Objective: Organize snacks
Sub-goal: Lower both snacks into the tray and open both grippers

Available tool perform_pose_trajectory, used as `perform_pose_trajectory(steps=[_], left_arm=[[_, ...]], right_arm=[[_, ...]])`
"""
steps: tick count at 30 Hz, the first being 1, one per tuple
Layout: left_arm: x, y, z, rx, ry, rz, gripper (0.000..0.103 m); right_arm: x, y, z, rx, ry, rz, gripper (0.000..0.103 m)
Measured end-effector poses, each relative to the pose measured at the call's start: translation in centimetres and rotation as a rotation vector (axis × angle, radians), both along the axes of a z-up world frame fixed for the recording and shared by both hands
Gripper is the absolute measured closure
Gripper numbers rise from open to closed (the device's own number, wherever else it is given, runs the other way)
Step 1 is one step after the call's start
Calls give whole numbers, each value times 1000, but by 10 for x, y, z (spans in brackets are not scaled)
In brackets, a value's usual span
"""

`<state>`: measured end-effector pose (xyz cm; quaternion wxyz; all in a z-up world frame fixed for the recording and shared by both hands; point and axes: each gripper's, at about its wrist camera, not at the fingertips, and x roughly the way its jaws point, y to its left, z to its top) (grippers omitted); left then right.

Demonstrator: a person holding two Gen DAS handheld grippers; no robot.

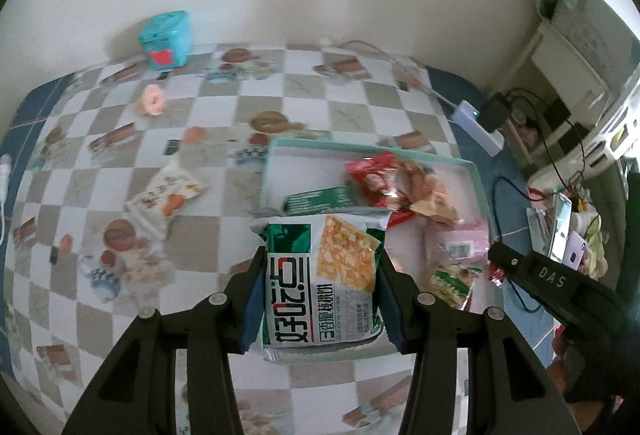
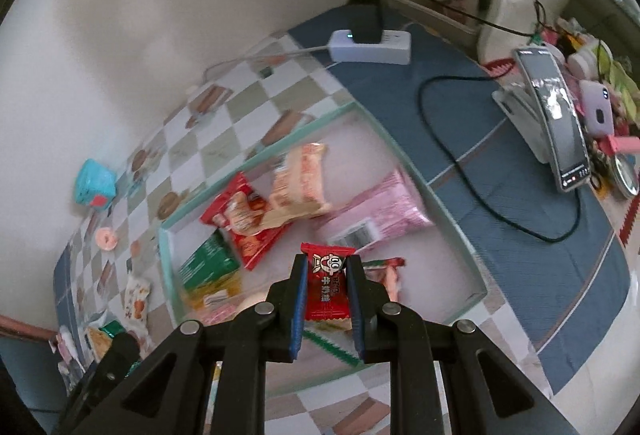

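Observation:
My left gripper (image 1: 322,251) is shut on a green and white cracker packet (image 1: 324,275), held upright over the near left corner of a teal-rimmed tray (image 1: 360,147). My right gripper (image 2: 327,261) is shut on a small red candy packet (image 2: 326,287) above the tray's near side (image 2: 478,289). Inside the tray lie a red packet (image 2: 236,223), an orange and white packet (image 2: 300,179), a pink packet (image 2: 384,211) and a green packet (image 2: 208,263). The right gripper's black body (image 1: 552,281) shows at the tray's right edge in the left wrist view.
On the checkered tablecloth (image 1: 304,87) lie a white and orange snack packet (image 1: 164,199), a pink ring-shaped sweet (image 1: 151,99) and a teal box (image 1: 166,39) by the wall. To the right are a power strip (image 2: 372,45), black cables (image 2: 448,163) and a phone on a stand (image 2: 560,123).

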<state>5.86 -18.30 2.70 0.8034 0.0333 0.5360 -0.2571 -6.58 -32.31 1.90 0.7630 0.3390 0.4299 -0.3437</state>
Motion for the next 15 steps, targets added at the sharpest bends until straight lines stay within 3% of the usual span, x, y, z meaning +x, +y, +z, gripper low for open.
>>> perform_pose_trajectory(steps=[10,15], left_arm=[[26,-36,-15,17,-39,-5,52],[40,-43,-28,4,-11,2,52]], right_arm=[[19,1,-14,21,14,63,83],[27,0,-22,23,32,80,83]])
